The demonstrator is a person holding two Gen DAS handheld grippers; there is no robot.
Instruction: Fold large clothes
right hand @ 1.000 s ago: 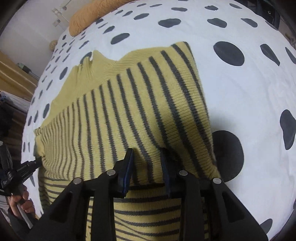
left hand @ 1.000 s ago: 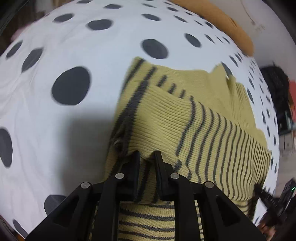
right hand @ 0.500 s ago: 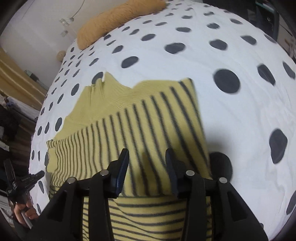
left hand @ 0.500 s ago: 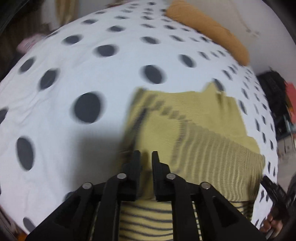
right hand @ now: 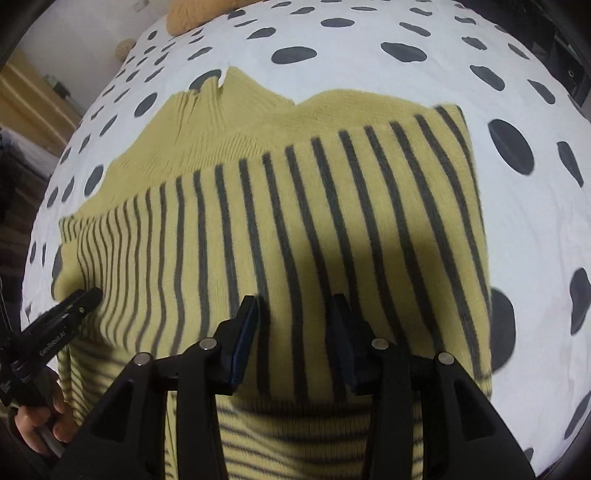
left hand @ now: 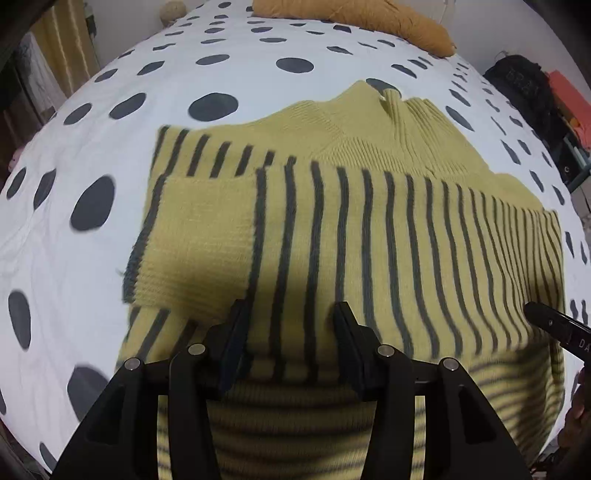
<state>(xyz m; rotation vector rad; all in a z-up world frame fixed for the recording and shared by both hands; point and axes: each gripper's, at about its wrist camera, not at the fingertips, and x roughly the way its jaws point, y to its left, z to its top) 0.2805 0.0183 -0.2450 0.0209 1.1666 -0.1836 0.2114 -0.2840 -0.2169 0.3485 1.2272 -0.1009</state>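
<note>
A yellow sweater with dark grey stripes (left hand: 369, 229) lies folded on the white dotted bedsheet (left hand: 74, 258), its collar (left hand: 391, 107) at the far side. My left gripper (left hand: 291, 317) hovers over the near folded edge, close to a plain yellow cuff (left hand: 199, 236). Its jaws are opening and the pads press on nothing. In the right wrist view the same sweater (right hand: 295, 206) fills the middle. My right gripper (right hand: 295, 306) stands open over the folded edge, gripping nothing. Each gripper shows at the side of the other's view: the right one (left hand: 554, 325), and the left one (right hand: 62, 314) with a hand (right hand: 37, 428) on it.
An orange pillow (left hand: 369, 18) lies at the far end of the bed. A dark bag (left hand: 524, 92) and a red thing (left hand: 569, 107) stand beyond the bed's right edge. A curtain (left hand: 70, 55) hangs at the left. Wooden furniture (right hand: 33, 99) stands beside the bed.
Both grippers let go of the sweater's folded layer and opened. They drew back from the fabric, which now lies flat, and more of the sweater and the bed shows.
</note>
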